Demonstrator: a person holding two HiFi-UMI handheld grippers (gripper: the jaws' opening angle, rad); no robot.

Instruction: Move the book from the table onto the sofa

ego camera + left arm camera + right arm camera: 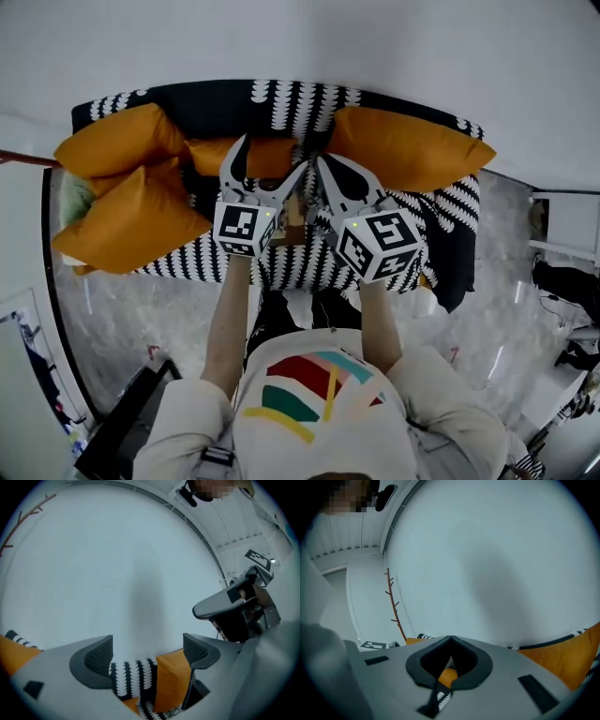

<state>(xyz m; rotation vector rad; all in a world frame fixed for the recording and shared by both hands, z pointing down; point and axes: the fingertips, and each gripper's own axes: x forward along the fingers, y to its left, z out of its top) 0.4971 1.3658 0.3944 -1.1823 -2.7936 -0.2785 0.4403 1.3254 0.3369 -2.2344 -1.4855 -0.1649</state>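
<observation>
Seen from the head view, the person holds both tools up side by side at the centre of the frame, over the sofa (300, 108), whose cover is black with rows of white marks. Orange cushions (403, 145) lie along its back, two more heaped at the left end. The left claw (267, 164) is spread wide; in the left gripper view the left claw (147, 641) has its ribbed pads well apart with nothing gripped between them, only the patterned cover and one orange cushion beyond, under a pale wall (117, 564). The right claw (325, 164) is pressed together; in the right gripper view the right claw (451, 637) has its tips meeting at a point, pinching nothing. In the gap between the two tools a brown sliver – the book (295, 220), mostly hidden by them – lies on the sofa's seat, clear of both claws. Grey marbled floor (122, 309) fills the lower left of the frame.
</observation>
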